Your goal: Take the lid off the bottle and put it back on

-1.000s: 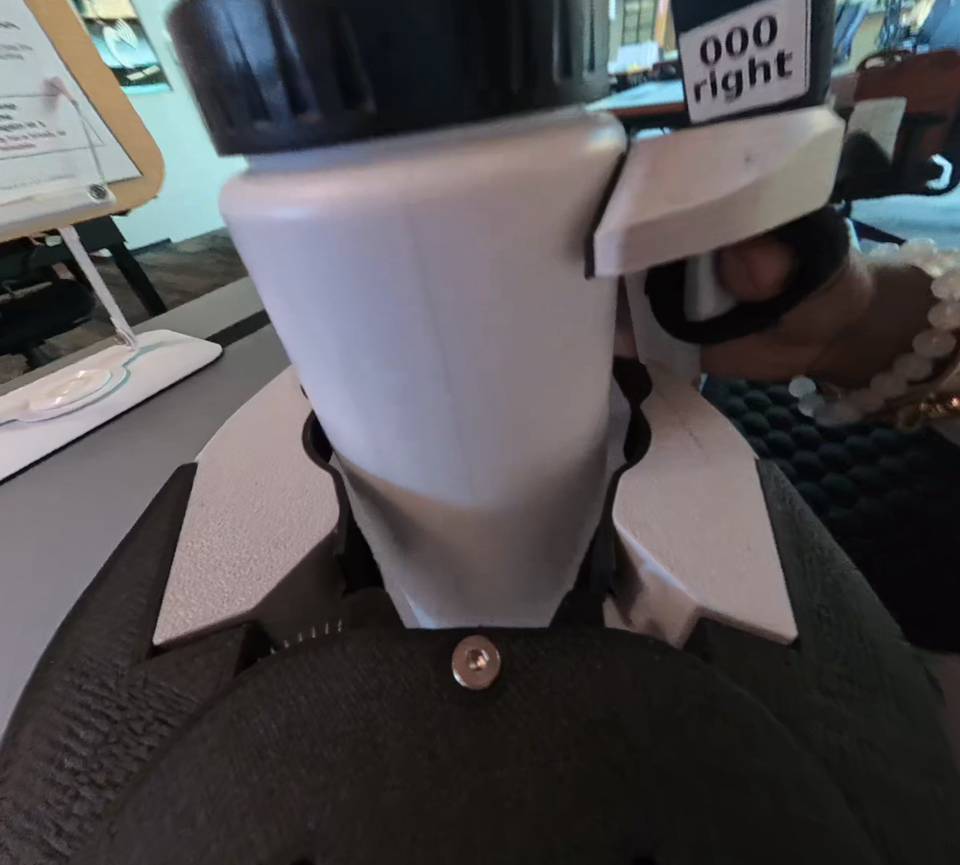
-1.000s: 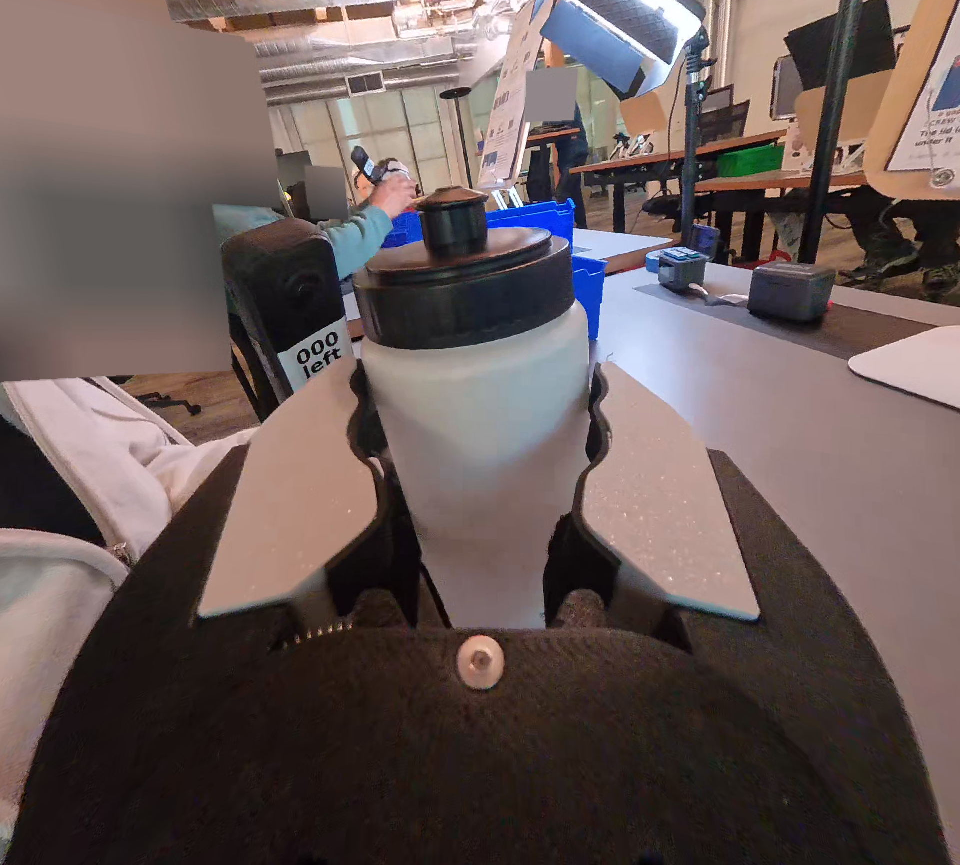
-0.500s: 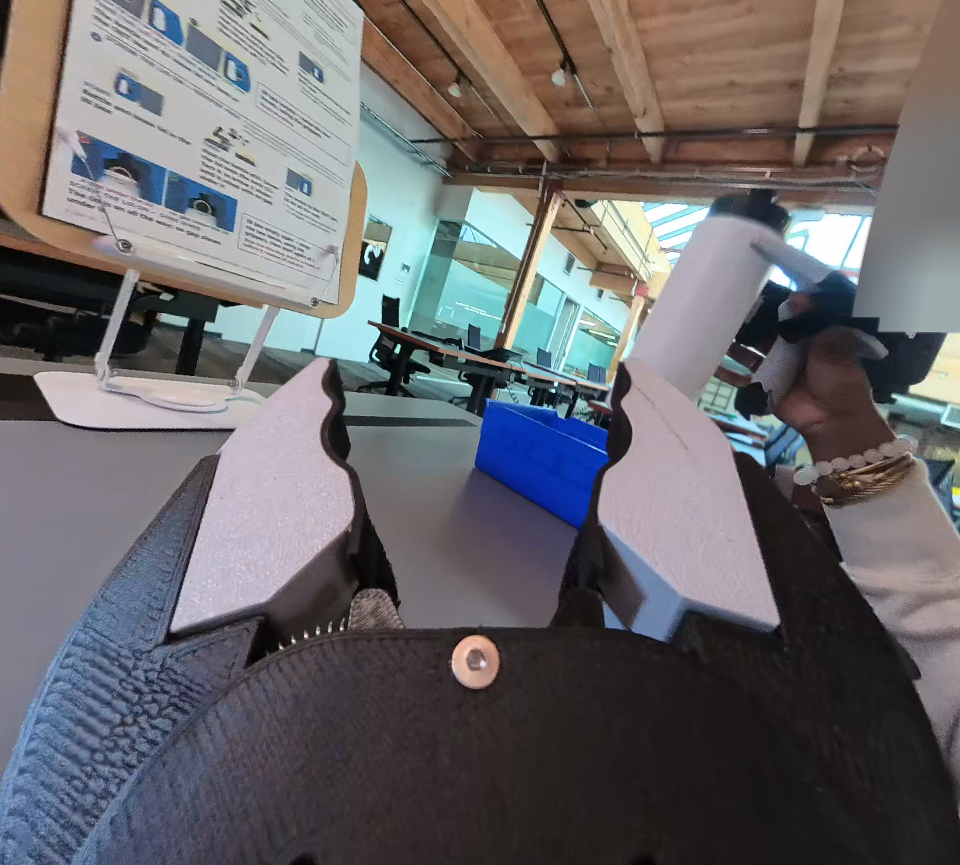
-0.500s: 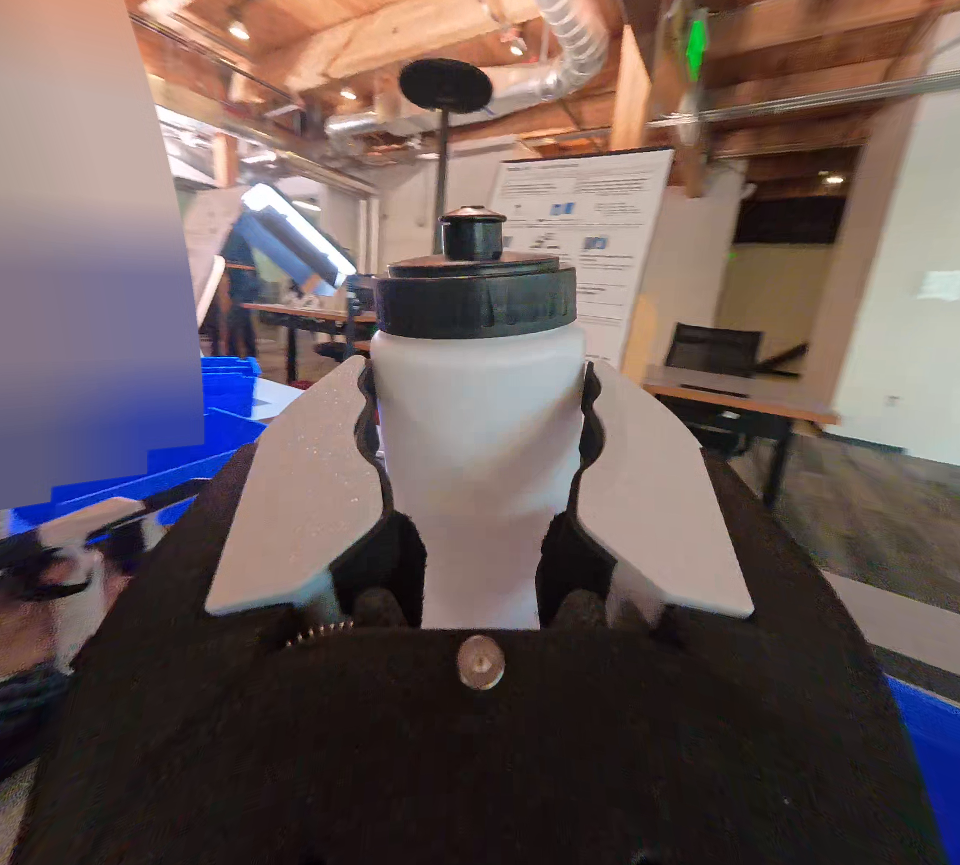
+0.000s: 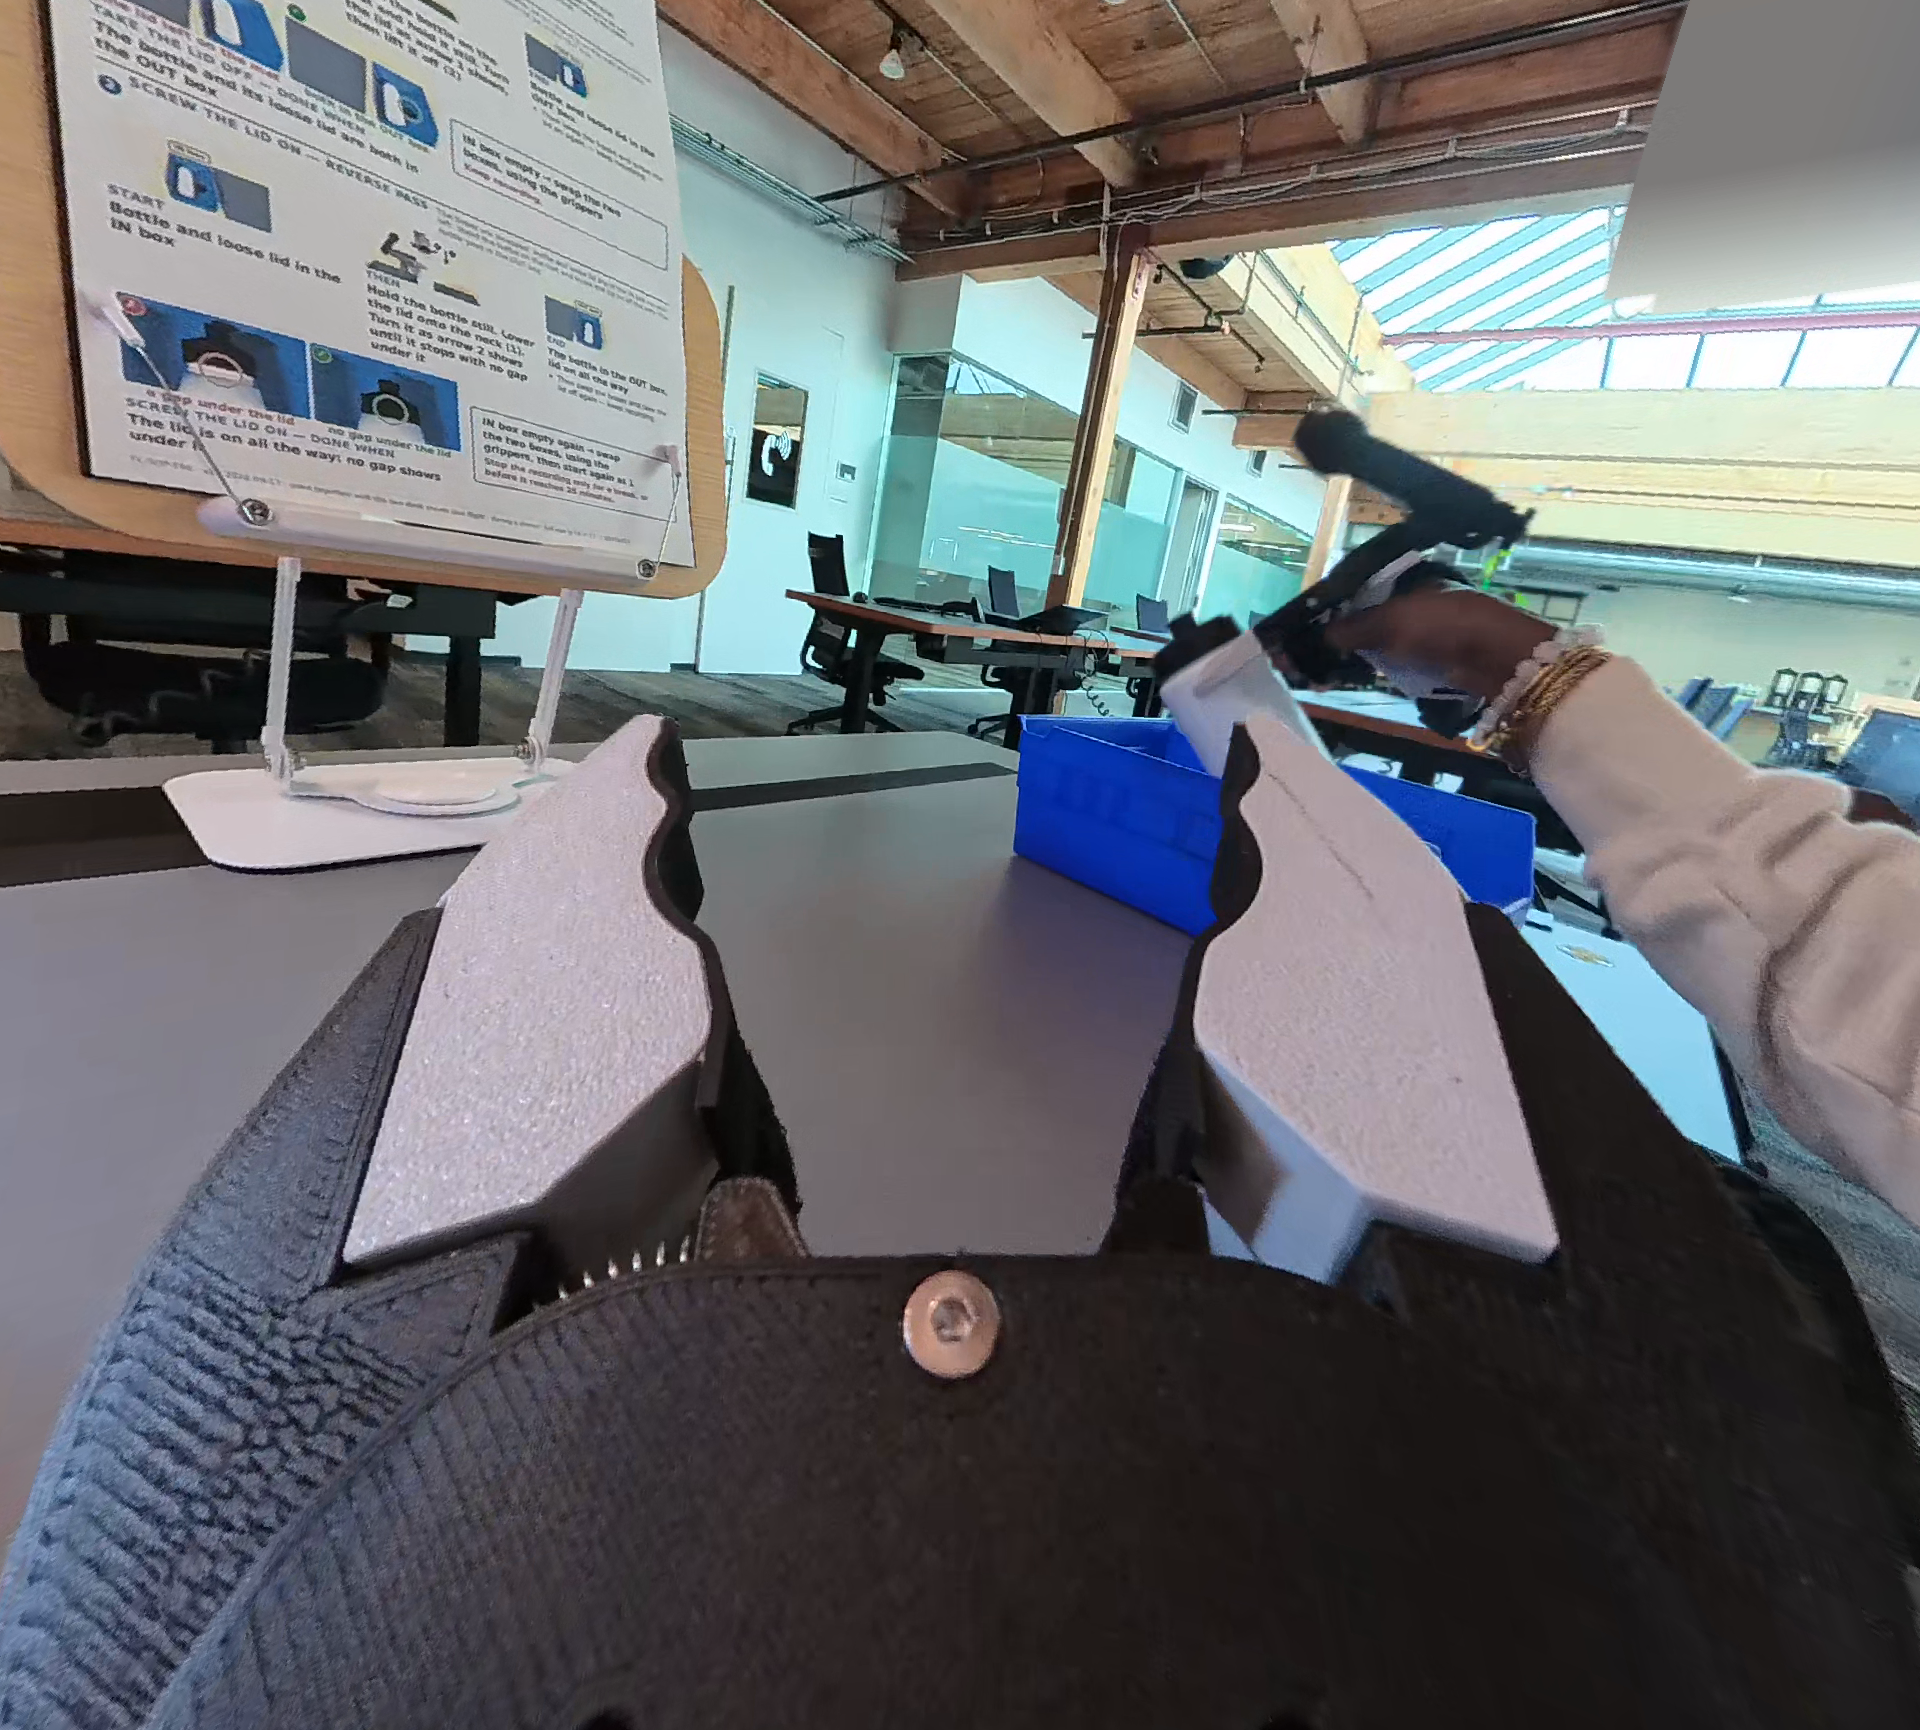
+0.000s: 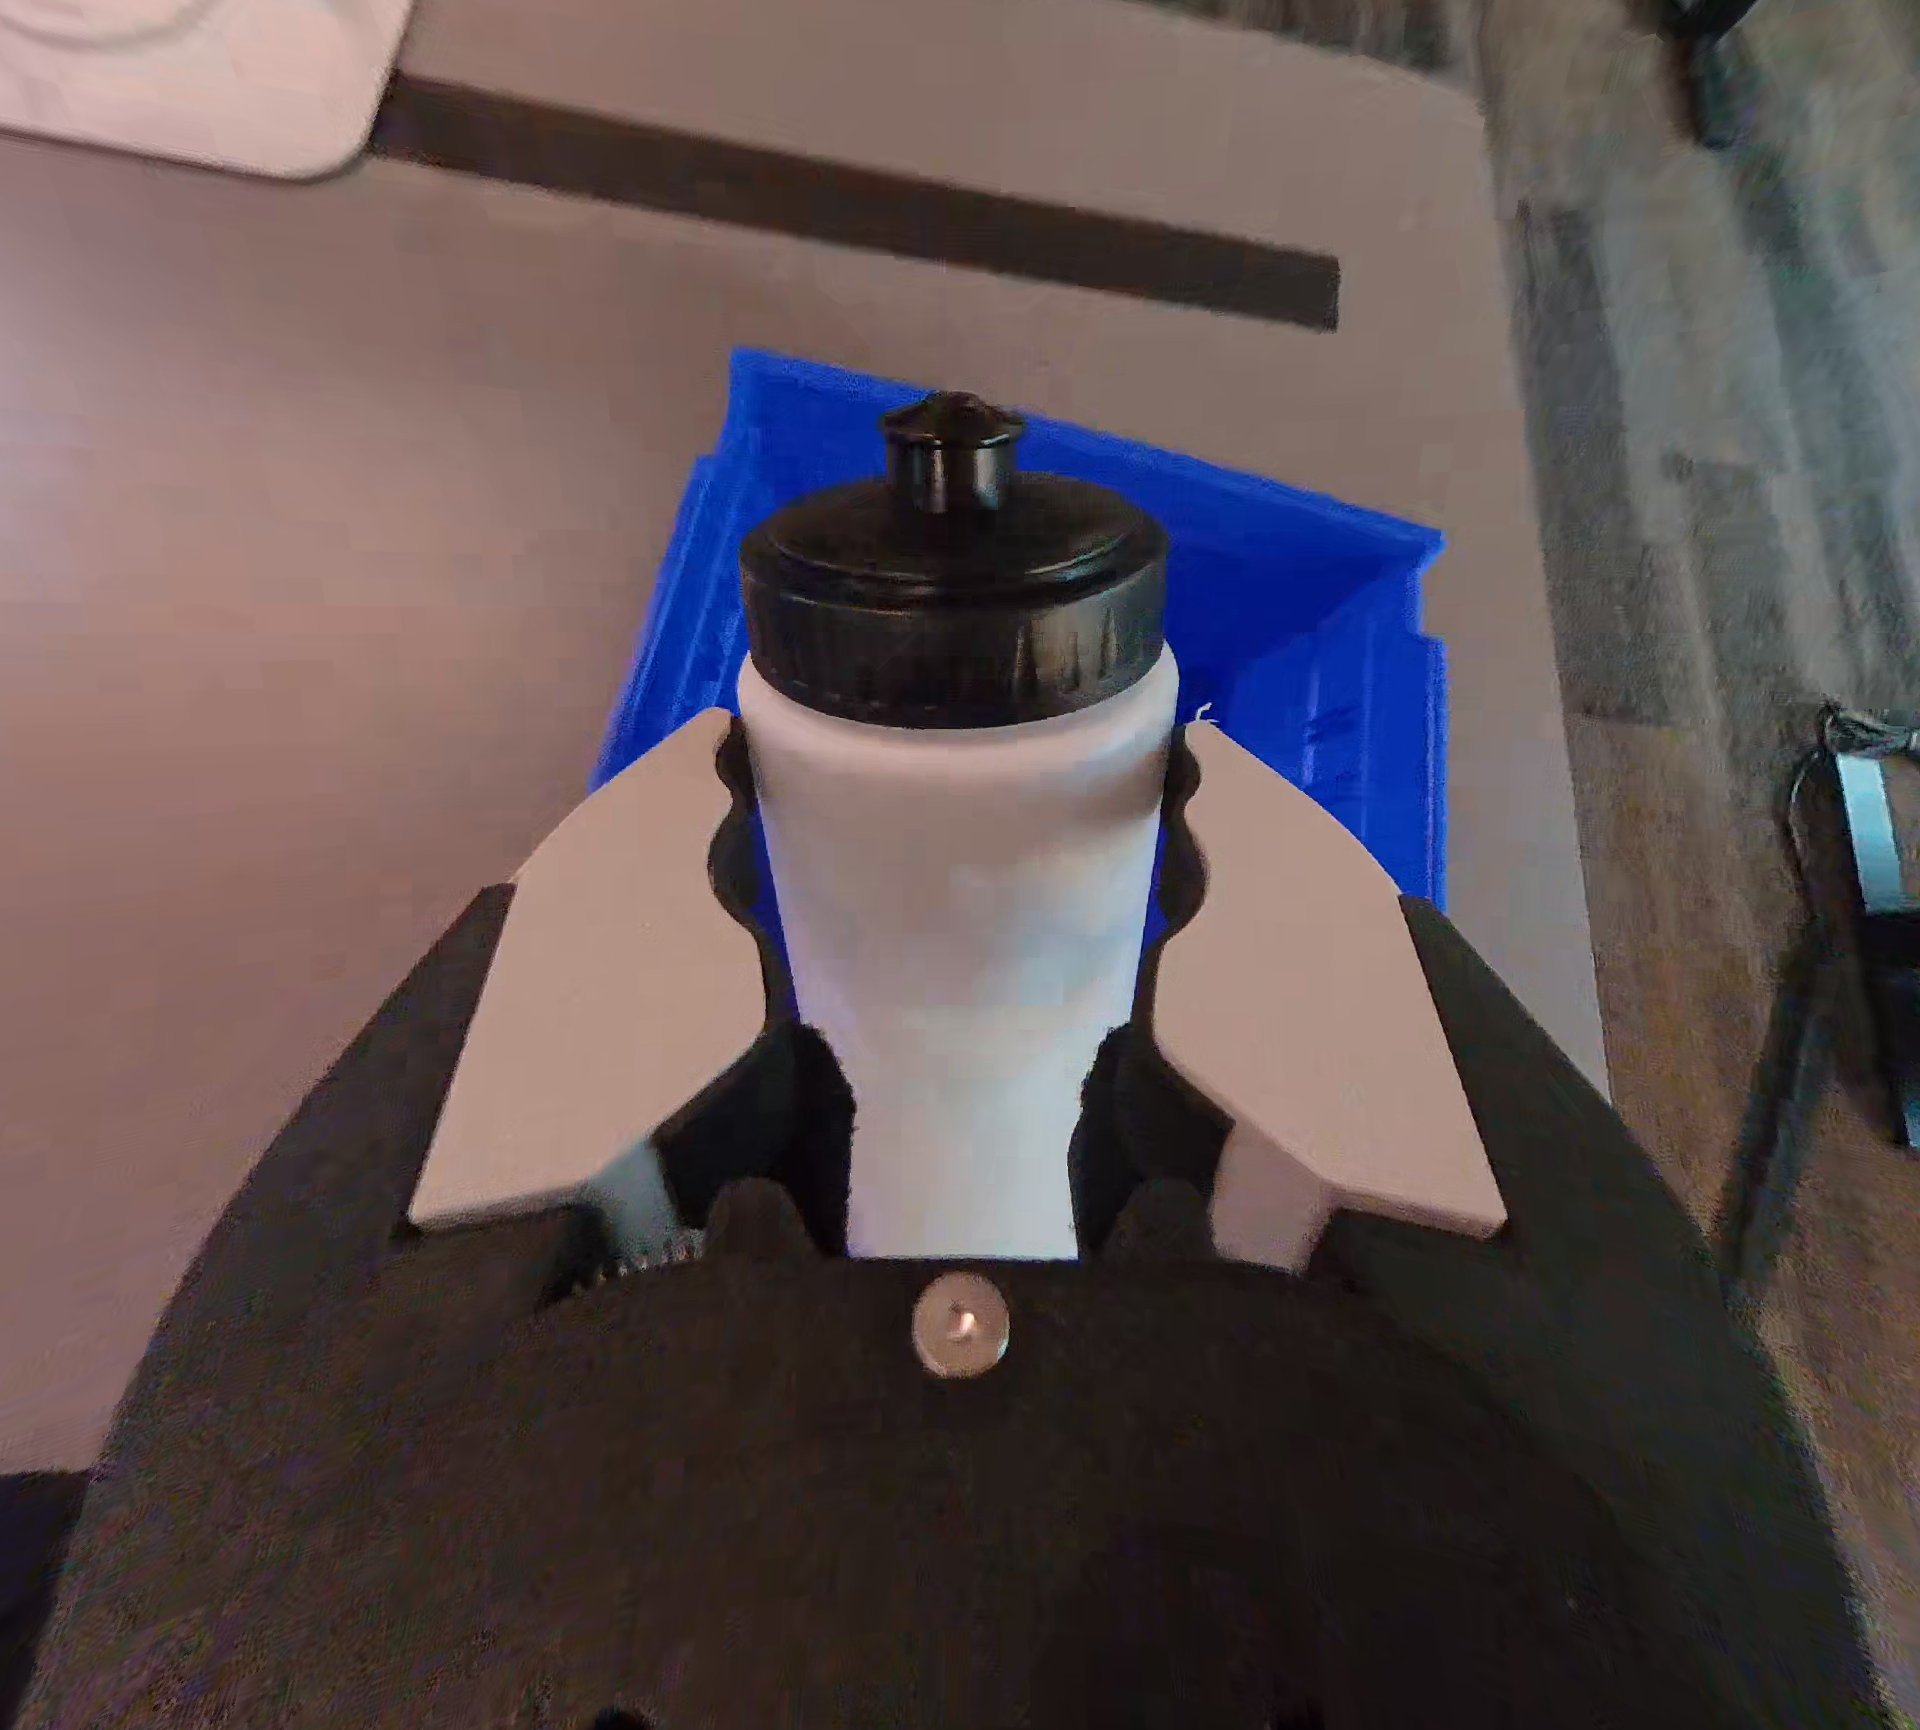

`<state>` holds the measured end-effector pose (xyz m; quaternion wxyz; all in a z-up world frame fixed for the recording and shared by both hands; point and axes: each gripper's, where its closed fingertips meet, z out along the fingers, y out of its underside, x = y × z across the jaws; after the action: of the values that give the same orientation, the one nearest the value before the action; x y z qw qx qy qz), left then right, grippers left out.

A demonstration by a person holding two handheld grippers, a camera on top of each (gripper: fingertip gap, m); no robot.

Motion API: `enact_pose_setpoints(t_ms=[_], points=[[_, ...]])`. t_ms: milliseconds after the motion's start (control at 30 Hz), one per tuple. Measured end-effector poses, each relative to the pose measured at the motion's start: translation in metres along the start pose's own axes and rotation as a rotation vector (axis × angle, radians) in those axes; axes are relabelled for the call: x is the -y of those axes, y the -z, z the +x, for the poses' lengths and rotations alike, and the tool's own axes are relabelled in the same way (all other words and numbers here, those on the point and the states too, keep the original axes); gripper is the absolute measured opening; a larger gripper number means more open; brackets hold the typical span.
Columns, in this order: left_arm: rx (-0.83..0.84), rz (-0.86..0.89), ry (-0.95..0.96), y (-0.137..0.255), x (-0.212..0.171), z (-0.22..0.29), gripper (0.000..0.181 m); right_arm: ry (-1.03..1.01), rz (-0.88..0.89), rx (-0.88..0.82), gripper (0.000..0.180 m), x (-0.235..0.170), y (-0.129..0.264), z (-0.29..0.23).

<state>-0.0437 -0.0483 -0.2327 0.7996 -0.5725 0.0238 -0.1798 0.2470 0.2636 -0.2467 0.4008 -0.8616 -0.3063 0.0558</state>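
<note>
1 grey table (image 5: 914,1005) fills the middle of the left wrist view and the left and upper part of the right wrist view. On it sits 1 blue bin (image 6: 1340,641), at centre right in the left wrist view and just above centre in the right wrist view. 1 white stand (image 5: 343,807) with a flat base rests on the table at left in the left wrist view; it props up 1 board with 1 printed instruction sheet (image 5: 353,153) in the upper left of that frame. The stand's base shows again, blurred, in the upper left corner of the right wrist view.

There are 2 grippers. The left gripper (image 5: 951,849) takes up the lower half of its own view, its 2 pale fingers (image 5: 561,984) spread wide with only bare table between them, grasping nothing. The right gripper (image 6: 956,807) is clenched on 1 white bottle (image 6: 956,911): its 2 fingers press the bottle's sides just below the shoulder, the body running back between them toward the camera. The bottle is held in the air over the blue bin, tipped so its top points toward the bin.

1 black lid (image 6: 951,610) with 1 small spout sits on the bottle's neck, past the fingertips and untouched by them. No gap shows under it.

In the left wrist view the right gripper appears at centre right, held by 1 hand (image 5: 1444,641) with bead bracelets and 1 cream sleeve, above the bin.
</note>
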Motion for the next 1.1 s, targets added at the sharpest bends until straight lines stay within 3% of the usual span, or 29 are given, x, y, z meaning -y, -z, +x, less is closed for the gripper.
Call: enact_pose_setpoints(t_ms=[167,500,600,733,833,900,1100], points=[[0.002,-0.004,0.011,0.000,-0.001,-0.001,0.097,0.034,-0.265,-0.011,0.076,-0.022,-0.038,0.008],[-0.015,-0.063,-0.004,-0.002,-0.012,0.002,0.096,0.072,-0.508,0.060,0.076,-0.058,-0.082,0.000],[-0.011,-0.080,-0.027,-0.003,-0.015,0.003,0.095,0.097,-0.423,0.001,0.069,-0.051,-0.082,0.009],[0.015,-0.101,-0.111,-0.003,-0.016,0.001,0.088,0.078,-0.115,-0.048,0.084,-0.019,-0.043,0.012],[0.050,-0.110,-0.156,0.000,-0.007,0.002,0.086,0.070,0.177,0.082,0.094,0.000,0.011,-0.022],[0.101,-0.141,-0.198,0.008,0.004,0.000,0.085,0.107,0.286,0.180,0.095,-0.009,0.045,-0.052],[0.463,-0.353,-0.474,0.075,0.042,-0.056,0.088,0.193,0.137,0.345,0.103,-0.093,0.076,-0.114]])
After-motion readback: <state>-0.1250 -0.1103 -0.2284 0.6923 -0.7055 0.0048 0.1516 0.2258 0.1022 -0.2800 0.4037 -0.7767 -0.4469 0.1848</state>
